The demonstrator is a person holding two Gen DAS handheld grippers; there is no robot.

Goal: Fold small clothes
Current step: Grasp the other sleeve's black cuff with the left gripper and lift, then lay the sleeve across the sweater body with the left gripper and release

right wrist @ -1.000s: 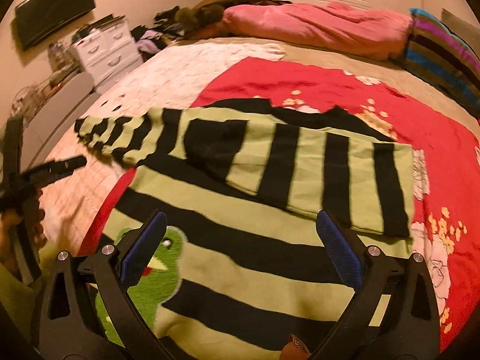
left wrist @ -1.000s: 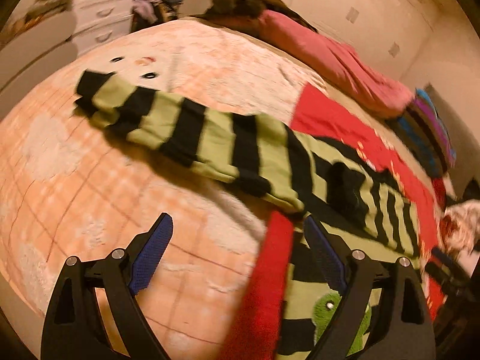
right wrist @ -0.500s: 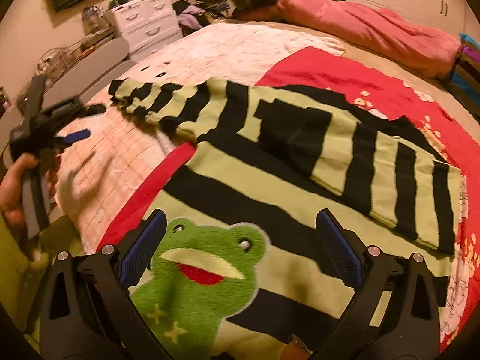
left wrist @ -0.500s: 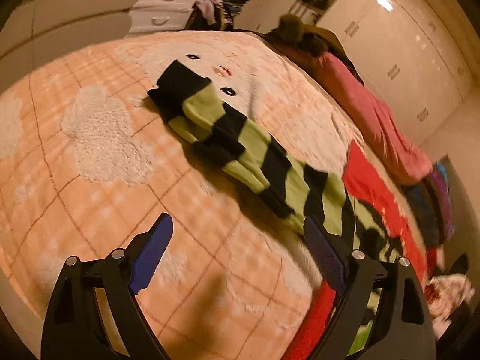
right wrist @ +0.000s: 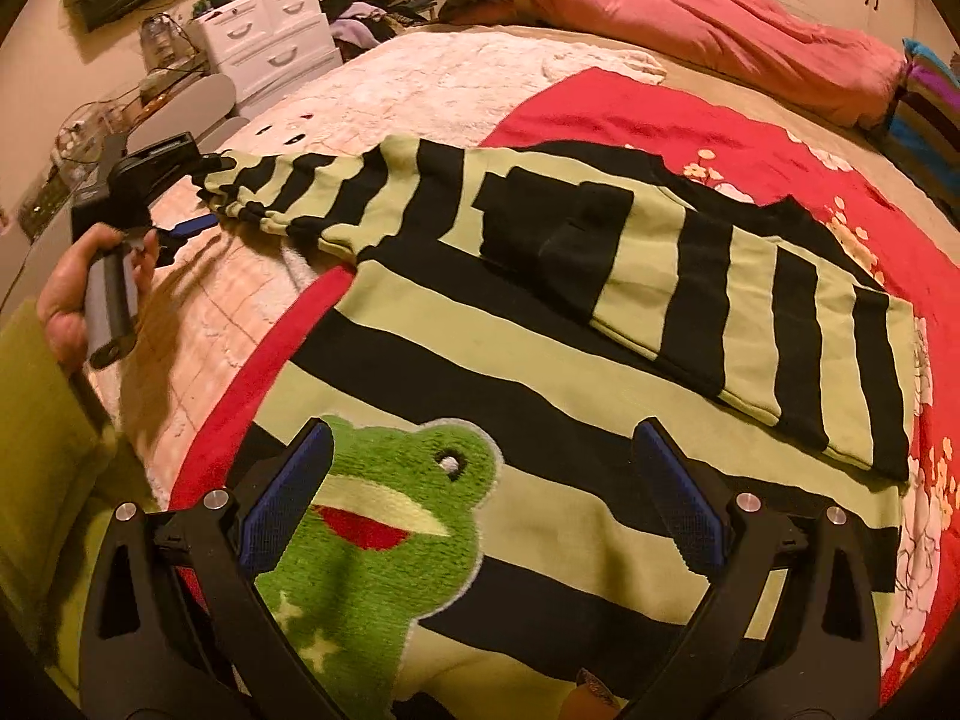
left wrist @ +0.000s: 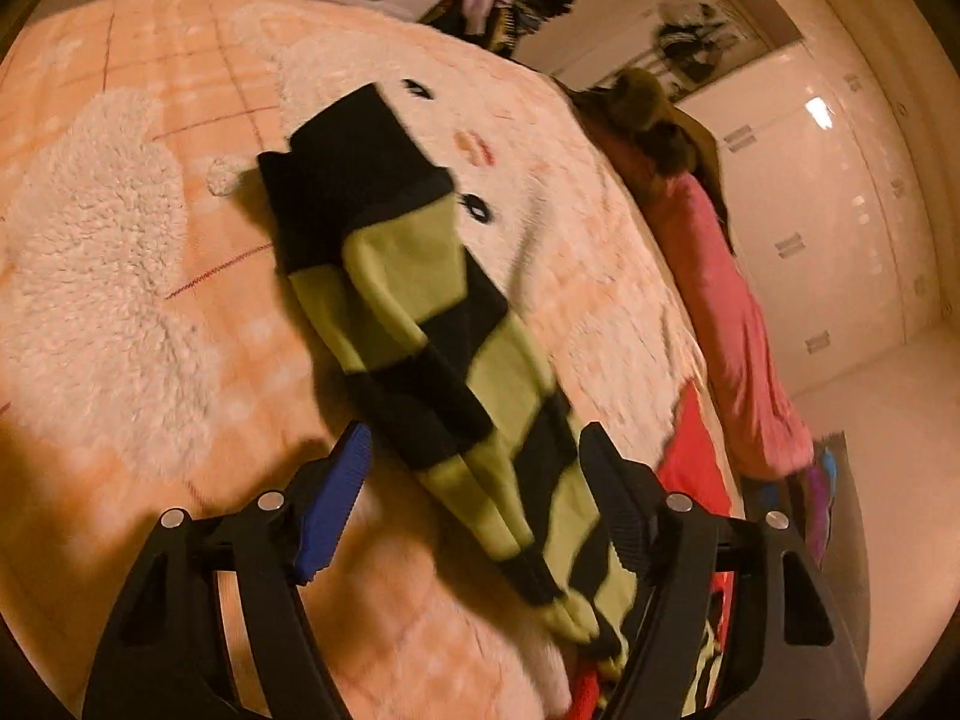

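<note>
A green-and-black striped sweater [right wrist: 540,360] with a green frog patch [right wrist: 366,528] lies spread on the bed. One sleeve is folded across its body [right wrist: 690,276]. The other sleeve [left wrist: 420,312] stretches out over the peach blanket, black cuff at the far end. My left gripper [left wrist: 474,480] is open and hovers over this sleeve, straddling it; it also shows in the right wrist view [right wrist: 180,204] at the sleeve's cuff end. My right gripper [right wrist: 480,498] is open above the frog patch, holding nothing.
A peach fleece blanket [left wrist: 120,300] and a red flowered blanket [right wrist: 660,114] cover the bed. A pink duvet [right wrist: 720,30] and a striped pillow [right wrist: 924,108] lie at the far side. A white drawer unit [right wrist: 270,42] stands beyond the bed's left edge.
My left gripper has moved out along the spread sleeve toward its cuff and now sits over it. My right gripper has drawn back toward the sweater's hem, over the frog patch.
</note>
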